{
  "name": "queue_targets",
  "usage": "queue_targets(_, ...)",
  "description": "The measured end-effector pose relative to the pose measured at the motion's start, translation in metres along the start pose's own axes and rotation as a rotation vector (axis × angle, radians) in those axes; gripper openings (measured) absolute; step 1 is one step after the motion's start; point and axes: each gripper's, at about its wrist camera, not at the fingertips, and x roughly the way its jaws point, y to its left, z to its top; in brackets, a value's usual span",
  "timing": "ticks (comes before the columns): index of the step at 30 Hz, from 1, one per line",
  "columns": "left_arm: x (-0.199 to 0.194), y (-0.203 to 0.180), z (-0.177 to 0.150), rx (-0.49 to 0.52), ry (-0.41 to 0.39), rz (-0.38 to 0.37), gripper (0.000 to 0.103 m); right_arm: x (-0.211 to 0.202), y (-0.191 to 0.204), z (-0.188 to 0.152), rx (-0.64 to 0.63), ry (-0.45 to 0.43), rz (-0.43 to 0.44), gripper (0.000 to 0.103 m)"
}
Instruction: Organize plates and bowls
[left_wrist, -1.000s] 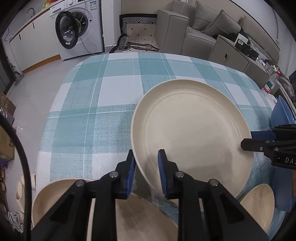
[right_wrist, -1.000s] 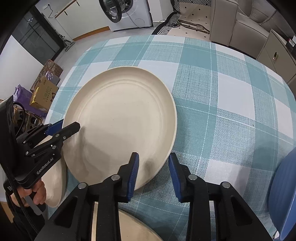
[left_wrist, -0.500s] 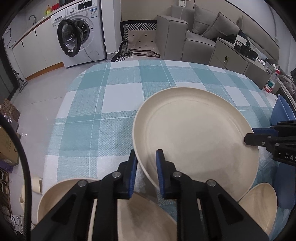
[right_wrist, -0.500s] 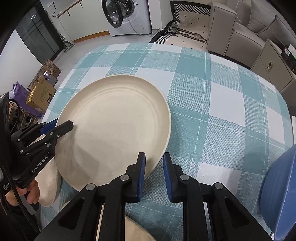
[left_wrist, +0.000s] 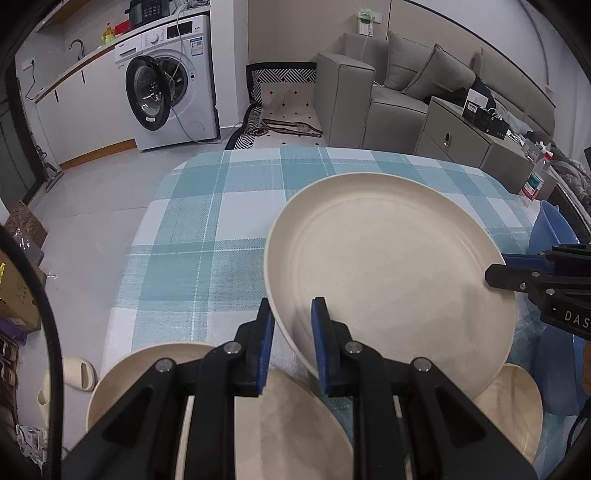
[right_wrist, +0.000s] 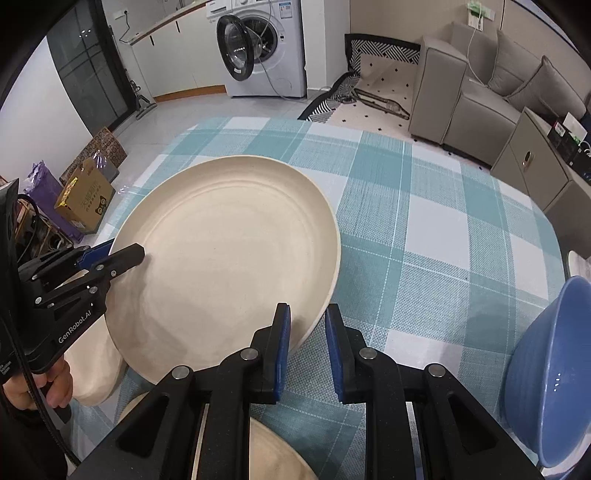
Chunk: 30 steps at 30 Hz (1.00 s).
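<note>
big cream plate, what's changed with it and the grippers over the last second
Both grippers closed on opposite edges of the big cream plate: the left gripper and the right gripper now pinch its rim, and it has begun to lift off the checked tablecloth. The blue bowl and the smaller cream dishes stayed put.

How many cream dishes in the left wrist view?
4: gripped big plate, centre; left dish, bottom left; near plate, under the left gripper; right dish, bottom right. More may be hidden.

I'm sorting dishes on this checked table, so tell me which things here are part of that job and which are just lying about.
Part of the job:
large cream round plate
smaller cream plates
blue bowl

Just lying about:
white washing machine
grey sofa
cardboard box
</note>
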Motion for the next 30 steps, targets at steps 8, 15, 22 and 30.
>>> queue_targets(8,-0.028,-0.006,-0.003,0.01,-0.048,0.002,0.018,-0.025,0.002,-0.011,0.003,-0.056,0.013,0.02)
queue_targets(15,-0.051,-0.017,-0.011,0.035,-0.087,0.026,0.019,-0.045,0.004,-0.025,0.009,-0.096,0.019,0.02)
queue_targets(22,-0.068,-0.02,-0.021,0.039,-0.105,0.022,0.019,-0.062,0.002,-0.038,0.017,-0.121,0.039,0.02)
queue_targets(30,-0.088,-0.026,-0.035,0.045,-0.134,0.022,0.019,-0.078,0.007,-0.058,0.017,-0.145,0.041,0.02)
